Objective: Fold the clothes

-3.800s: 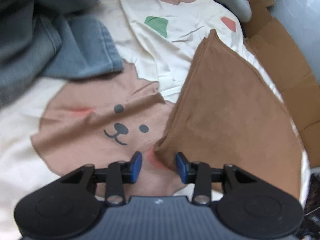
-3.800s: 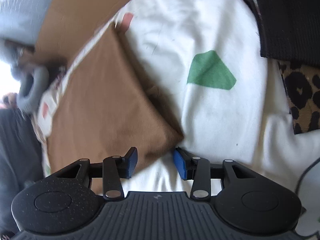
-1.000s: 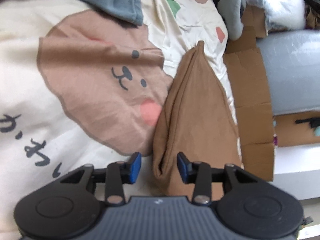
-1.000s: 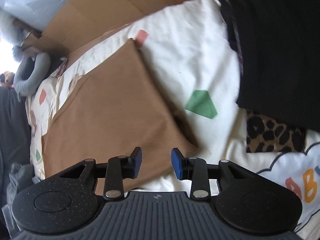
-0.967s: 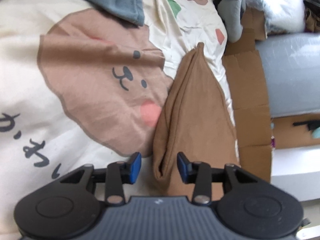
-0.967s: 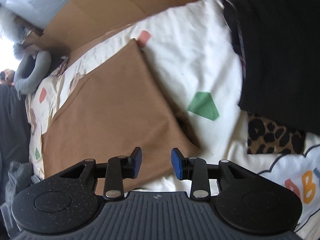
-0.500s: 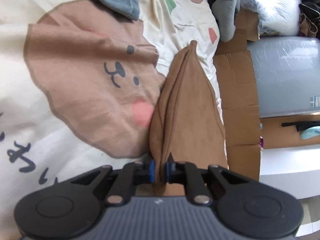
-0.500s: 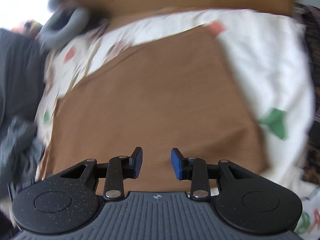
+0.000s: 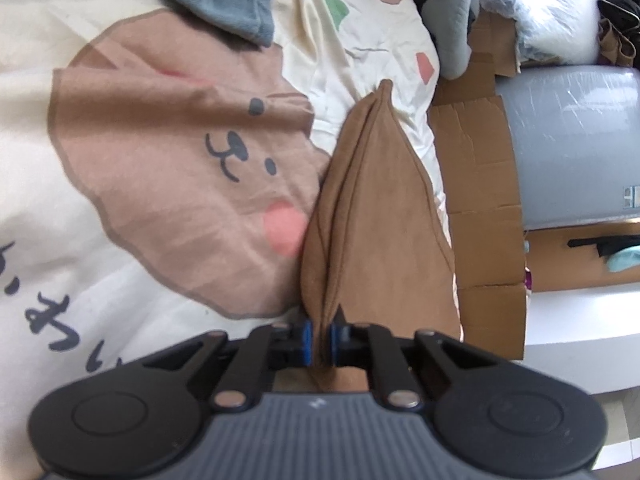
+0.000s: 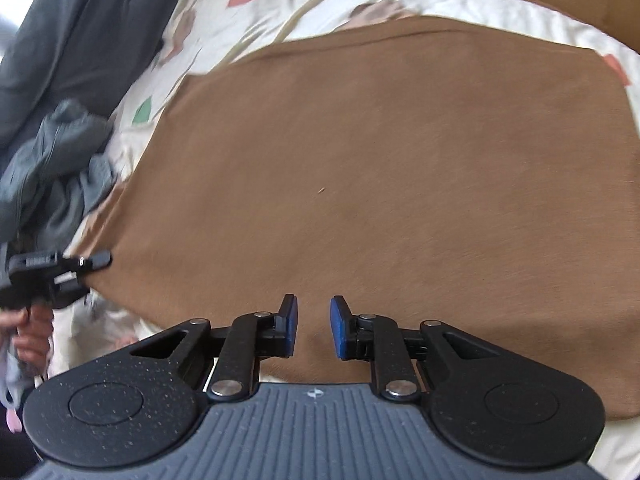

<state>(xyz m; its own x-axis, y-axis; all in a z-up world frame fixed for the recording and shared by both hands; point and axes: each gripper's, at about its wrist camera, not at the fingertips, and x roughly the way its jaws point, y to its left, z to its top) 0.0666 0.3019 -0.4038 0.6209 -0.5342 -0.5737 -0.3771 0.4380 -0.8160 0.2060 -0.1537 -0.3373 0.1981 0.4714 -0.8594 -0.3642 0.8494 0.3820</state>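
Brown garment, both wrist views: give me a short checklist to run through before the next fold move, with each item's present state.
1. Left gripper clamped on the brown garment corner: ok.
2. Right gripper gripping cloth: not ok; its jaws have just been closing but the pads stand apart above the fabric.
3. Garment panel lying flat, no big wrinkles: ok.
4. Grey clothes clear of the garment: ok, beside it.
5. Layers aligned at the right-hand edge: cannot tell.

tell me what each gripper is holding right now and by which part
The left gripper pinches the brown garment at its near corner edge. The right gripper, jaws just closing, holds nothing yet, above the cloth.
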